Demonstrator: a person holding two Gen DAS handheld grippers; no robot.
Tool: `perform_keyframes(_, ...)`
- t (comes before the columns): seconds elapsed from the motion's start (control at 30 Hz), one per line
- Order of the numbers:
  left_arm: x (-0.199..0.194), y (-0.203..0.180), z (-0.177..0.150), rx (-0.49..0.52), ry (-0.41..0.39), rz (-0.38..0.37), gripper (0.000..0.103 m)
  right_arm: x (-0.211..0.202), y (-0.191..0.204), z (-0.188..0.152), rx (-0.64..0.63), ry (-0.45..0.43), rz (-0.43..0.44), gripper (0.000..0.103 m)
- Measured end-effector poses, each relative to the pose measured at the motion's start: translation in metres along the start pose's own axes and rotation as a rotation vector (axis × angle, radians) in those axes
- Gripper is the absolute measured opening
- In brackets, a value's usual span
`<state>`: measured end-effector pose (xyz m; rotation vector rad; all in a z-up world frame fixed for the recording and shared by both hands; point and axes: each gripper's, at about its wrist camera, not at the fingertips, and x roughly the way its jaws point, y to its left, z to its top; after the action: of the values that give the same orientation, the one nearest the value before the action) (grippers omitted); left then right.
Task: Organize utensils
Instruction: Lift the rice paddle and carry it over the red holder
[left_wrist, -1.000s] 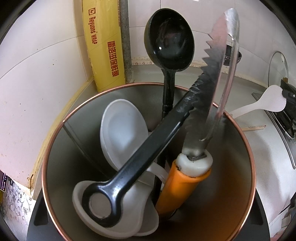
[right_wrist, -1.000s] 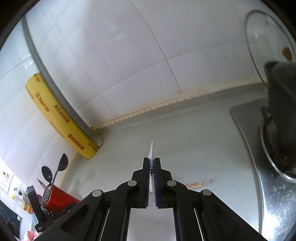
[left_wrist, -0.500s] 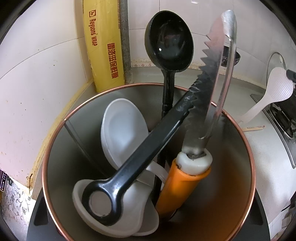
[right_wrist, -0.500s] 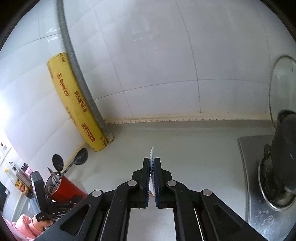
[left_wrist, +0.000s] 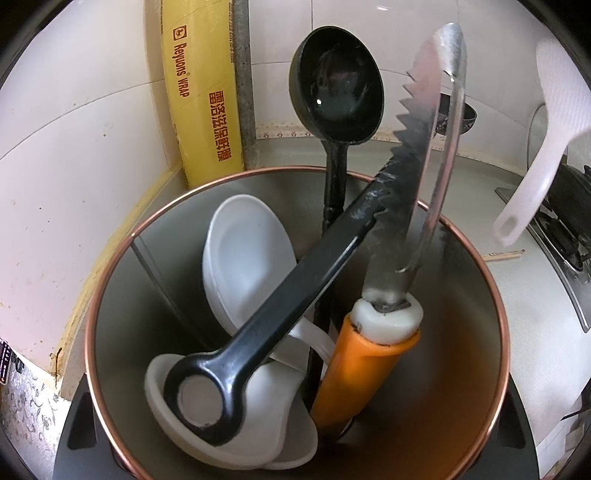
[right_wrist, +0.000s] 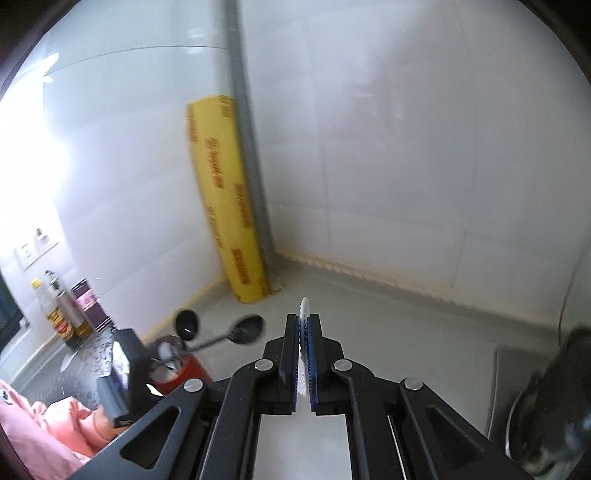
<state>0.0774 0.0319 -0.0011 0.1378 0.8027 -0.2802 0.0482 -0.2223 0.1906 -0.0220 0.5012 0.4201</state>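
a: where's the white rice paddle (right_wrist: 303, 334)?
b: pinched edge-on in the right gripper (right_wrist: 303, 325), above the counter (right_wrist: 388, 332).
a: and the left gripper?
b: clamped around the red utensil holder (right_wrist: 186, 373).

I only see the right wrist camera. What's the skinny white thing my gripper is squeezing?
Observer: A white rice paddle; the left wrist camera shows its flat side.
Child: Which end sticks out?
Observer: The handle, with a hole at its tip, hanging down free.
Child: What's inside the cup?
Observer: The cup holds a black ladle, an orange-handled serrated knife, white spoons and more.
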Motion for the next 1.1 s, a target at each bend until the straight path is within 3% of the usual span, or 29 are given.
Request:
perform_keyframes(0.7,0.004,-0.002,0.003,0.017,-0.008,-0.017,0.09,-0.023,0.114,0.101,-0.349,-0.13,0.148,0.004)
perform_keyframes(1.1,0.005,-0.002,0.003,0.022,-0.012,-0.023,0.09,0.043,0.152,0.068,-0.387,0.021,0.25,0.004)
